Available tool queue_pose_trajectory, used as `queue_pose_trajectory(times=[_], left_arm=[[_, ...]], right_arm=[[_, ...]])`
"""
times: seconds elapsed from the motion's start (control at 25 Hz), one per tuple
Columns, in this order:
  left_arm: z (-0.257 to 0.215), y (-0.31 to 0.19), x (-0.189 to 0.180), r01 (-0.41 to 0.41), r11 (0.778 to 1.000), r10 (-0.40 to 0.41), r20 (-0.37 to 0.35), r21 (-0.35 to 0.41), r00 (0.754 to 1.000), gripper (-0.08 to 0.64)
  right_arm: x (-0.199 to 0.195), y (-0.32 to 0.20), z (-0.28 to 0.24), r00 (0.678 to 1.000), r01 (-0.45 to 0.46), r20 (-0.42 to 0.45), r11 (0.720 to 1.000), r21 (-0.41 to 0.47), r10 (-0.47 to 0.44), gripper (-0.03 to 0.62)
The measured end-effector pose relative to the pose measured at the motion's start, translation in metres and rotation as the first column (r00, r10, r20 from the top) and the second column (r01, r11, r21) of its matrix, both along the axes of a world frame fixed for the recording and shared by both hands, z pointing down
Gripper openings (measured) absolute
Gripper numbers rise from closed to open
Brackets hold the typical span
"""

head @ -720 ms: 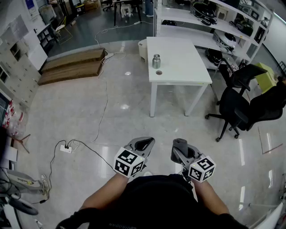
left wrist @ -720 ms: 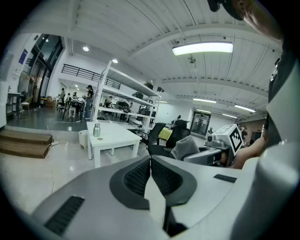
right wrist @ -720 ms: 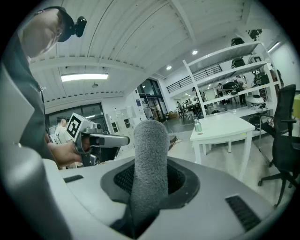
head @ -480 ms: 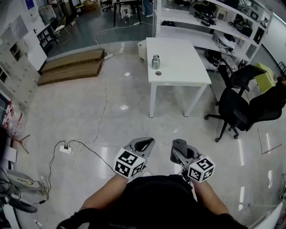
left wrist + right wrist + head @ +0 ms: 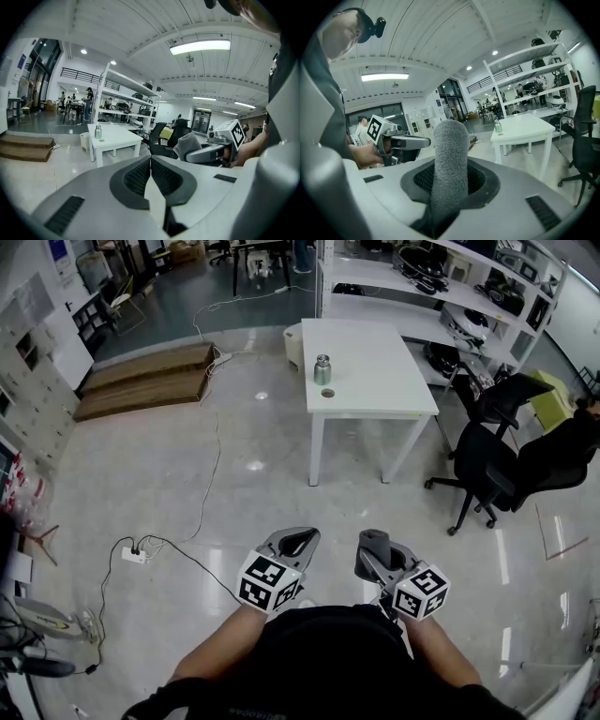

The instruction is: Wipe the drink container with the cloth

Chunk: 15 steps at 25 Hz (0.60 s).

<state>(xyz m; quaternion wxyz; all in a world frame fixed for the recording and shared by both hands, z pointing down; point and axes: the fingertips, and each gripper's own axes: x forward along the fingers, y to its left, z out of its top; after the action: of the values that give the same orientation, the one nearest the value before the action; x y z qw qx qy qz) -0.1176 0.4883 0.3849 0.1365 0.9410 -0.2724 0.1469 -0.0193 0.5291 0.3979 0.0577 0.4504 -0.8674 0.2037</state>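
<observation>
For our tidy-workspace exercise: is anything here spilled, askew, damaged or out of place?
Nothing is spilled or damaged. The drink container stands upright on the white table, with a small round thing beside it, too small to identify. One oddity: a cable trails loose across the floor to a power strip.

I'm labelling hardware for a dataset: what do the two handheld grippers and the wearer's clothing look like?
Both the left gripper and right gripper have smooth light-grey shells with dark ribbed pads inside. Each carries a white cube printed with black square markers. The person wears a black top.
</observation>
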Motion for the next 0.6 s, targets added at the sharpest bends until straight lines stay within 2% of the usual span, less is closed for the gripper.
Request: queue_pose_trajectory(times=[0.4,0.6], left_arm=[[0.01,-0.002,-0.022,0.028,1.0,-0.028,-0.002,-0.009,1.0,0.018],[0.02,-0.012,-0.035,0.06,0.997,-0.06,0.01,-0.045,0.998,0.018]], right_arm=[[-0.02,-0.006,0.007,0.999,0.03,-0.012,0.998,-0.052,-0.031,0.104],[-0.019,-0.013,0.012,1.0,0.028,0.009,0.996,-0.087,-0.027,0.104]])
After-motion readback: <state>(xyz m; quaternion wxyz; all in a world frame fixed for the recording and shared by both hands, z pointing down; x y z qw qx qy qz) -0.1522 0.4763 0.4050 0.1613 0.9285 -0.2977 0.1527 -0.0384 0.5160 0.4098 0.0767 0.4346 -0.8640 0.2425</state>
